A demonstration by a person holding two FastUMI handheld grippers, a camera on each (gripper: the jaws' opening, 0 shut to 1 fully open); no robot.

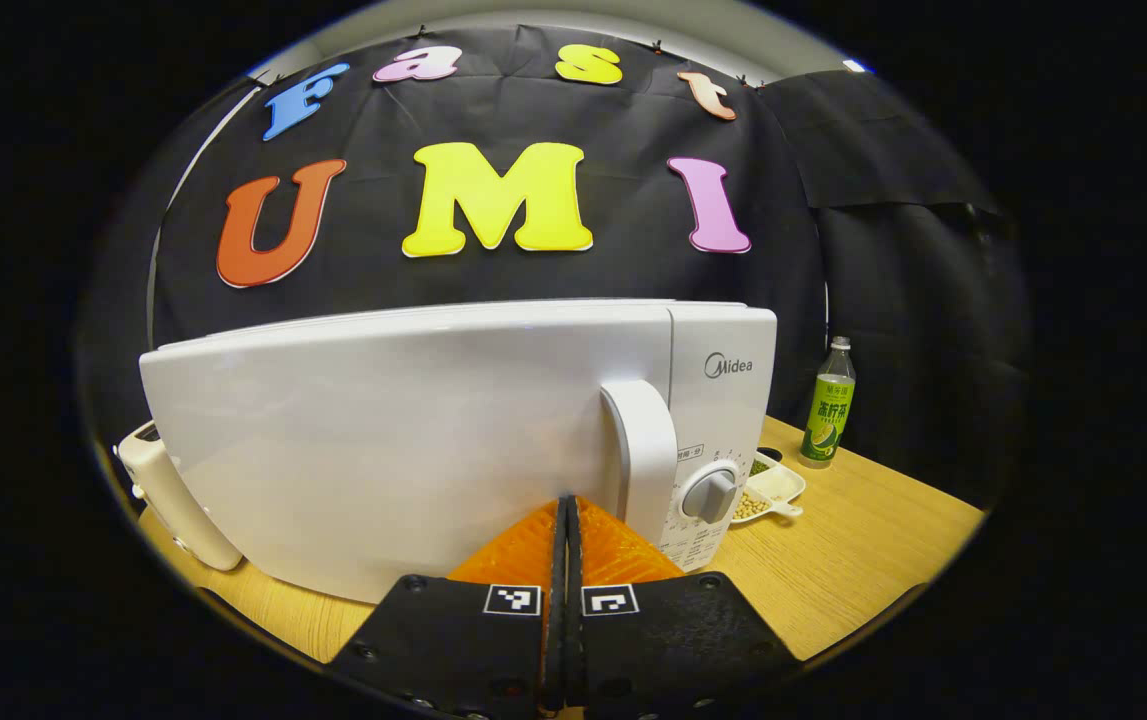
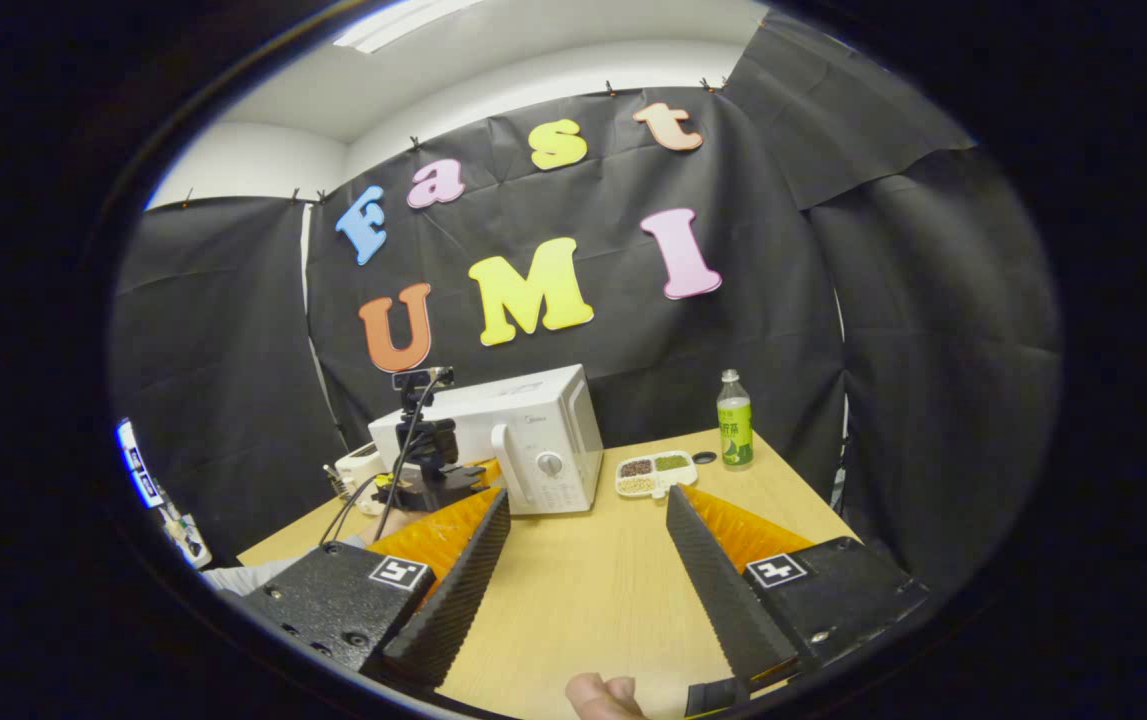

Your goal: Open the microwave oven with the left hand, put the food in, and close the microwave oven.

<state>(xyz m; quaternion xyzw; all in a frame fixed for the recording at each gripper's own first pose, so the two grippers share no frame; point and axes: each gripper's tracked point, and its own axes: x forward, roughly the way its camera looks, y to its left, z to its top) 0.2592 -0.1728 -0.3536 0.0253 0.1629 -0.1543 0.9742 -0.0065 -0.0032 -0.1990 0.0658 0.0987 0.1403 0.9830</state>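
We hold the left gripper [image 1: 567,520] with fingers pressed together before the closed microwave oven [image 1: 453,440] on the counter [image 2: 593,590], judging its stiff, smooth door handle [image 1: 641,455] the hold, while the right gripper [image 2: 588,545] waits spread, empty.

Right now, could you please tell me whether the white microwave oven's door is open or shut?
Shut: the white microwave oven's door lies flush with the control panel, and the left gripper, closed, sits before its handle.
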